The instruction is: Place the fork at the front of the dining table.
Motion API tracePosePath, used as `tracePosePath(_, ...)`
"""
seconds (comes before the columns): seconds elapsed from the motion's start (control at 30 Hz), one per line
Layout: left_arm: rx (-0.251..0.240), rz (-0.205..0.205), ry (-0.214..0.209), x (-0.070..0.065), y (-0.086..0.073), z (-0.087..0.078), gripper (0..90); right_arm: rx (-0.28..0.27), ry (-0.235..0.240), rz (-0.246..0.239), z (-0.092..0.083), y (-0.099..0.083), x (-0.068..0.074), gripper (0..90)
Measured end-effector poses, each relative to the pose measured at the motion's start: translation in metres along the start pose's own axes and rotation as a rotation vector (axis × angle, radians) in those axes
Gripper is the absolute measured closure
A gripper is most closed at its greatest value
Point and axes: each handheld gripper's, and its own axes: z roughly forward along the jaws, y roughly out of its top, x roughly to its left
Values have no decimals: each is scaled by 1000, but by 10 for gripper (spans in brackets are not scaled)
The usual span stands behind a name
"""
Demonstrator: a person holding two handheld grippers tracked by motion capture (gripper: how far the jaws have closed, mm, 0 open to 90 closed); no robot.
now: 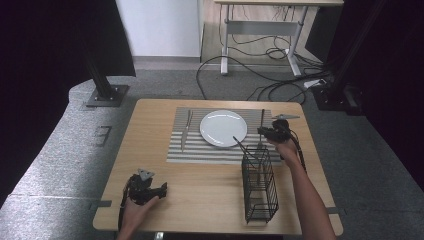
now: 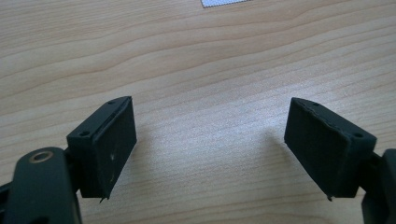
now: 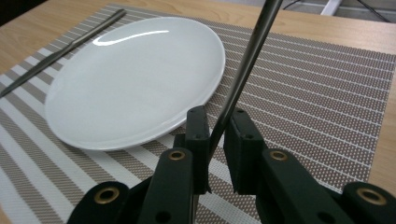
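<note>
Pale wood grain runs across the surface [image 1: 210,185] under my left claw [image 2: 210,140], which rests near the front edge with jaws spread wide and nothing between them. Further on stands the black wire basket [image 1: 260,185]. Just beyond it, my right claw [image 3: 217,140] is clamped on a slim metal utensil [image 3: 247,60] over the striped placemat [image 3: 303,84], beside the white plate [image 3: 135,79]. A knife [image 1: 186,130] lies left of that plate.

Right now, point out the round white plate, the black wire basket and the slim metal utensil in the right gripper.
round white plate [image 1: 223,128], high view, centre
black wire basket [image 1: 259,189], high view, side wall
slim metal utensil [image 3: 247,60], right gripper view, mid handle
</note>
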Motion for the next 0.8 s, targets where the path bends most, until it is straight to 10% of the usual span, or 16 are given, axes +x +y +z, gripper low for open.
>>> tracePosePath(0.8, 11, -3, 5, 0, 0, 3, 169, 104, -73, 42, 32, -17, -18, 676)
